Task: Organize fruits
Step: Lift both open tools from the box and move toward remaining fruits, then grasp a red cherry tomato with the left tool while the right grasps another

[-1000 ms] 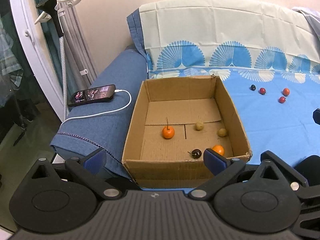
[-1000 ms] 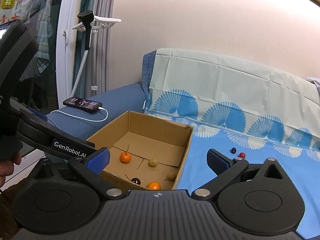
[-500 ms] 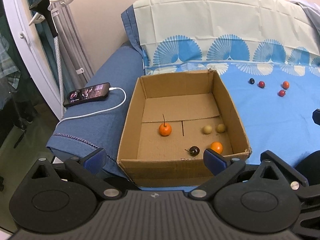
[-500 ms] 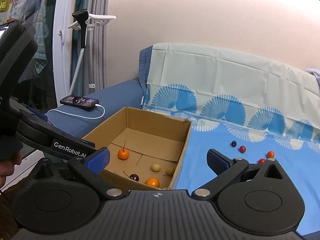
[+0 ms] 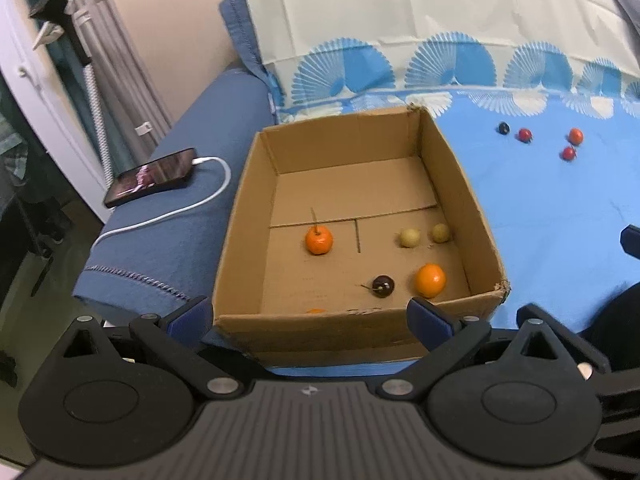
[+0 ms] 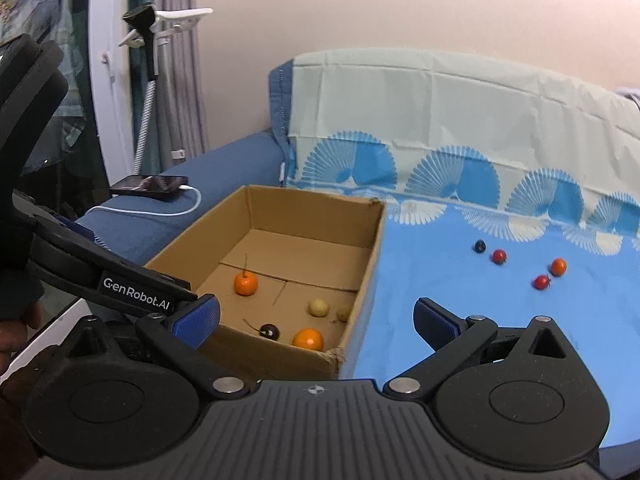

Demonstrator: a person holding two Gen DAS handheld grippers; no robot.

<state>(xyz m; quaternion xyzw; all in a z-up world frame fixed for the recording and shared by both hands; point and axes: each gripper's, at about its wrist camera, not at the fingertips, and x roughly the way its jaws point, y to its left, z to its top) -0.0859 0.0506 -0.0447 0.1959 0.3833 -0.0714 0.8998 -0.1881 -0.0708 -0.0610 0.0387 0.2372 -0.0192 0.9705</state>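
Left gripper (image 5: 308, 316) – right gripper (image 6: 316, 316), spread, empty, above box (image 5: 240, 236)

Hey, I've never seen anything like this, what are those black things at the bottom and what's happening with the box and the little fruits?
Those are two handheld grippers, one per hand, each with a camera looking along its blue-tipped fingers. One picture comes from the left gripper, the other from the right gripper. Both are open and hold nothing. A cardboard box sits on a sofa's blue cover and holds several small fruits, including an orange one with a stem. Four more small fruits lie loose on the cover. A charging phone rests on the armrest.
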